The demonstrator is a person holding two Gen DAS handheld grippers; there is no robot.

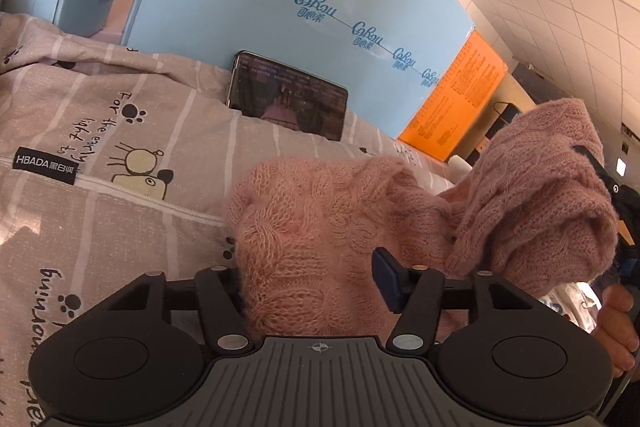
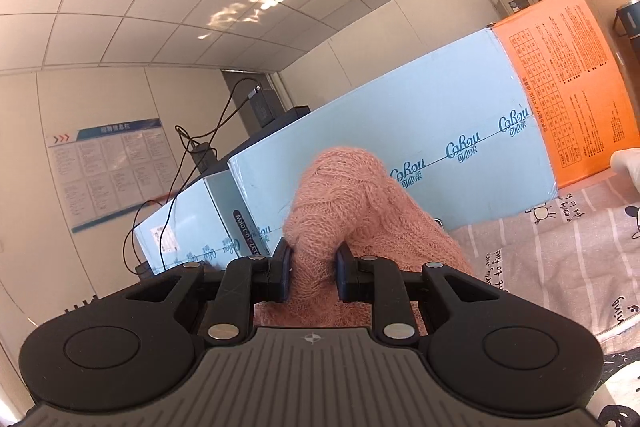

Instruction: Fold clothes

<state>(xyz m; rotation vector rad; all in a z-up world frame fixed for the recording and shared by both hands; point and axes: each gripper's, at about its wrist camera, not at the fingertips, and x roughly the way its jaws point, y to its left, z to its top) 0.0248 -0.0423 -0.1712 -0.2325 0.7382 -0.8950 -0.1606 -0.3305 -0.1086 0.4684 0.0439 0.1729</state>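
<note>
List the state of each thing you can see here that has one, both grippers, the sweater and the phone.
Left gripper: shut on the pink sweater.
Right gripper: shut on the same sweater.
Pink sweater: bunched, held up between both grippers above the bedsheet.
Phone: screen lit, propped against the blue box.

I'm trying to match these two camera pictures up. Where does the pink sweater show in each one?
Left wrist view: the pink sweater fills the lower centre, between the left gripper fingers, stretching right.
Right wrist view: it bunches at centre, pinched in the right gripper.
Shared landmark: the orange box behind the bed.
</note>
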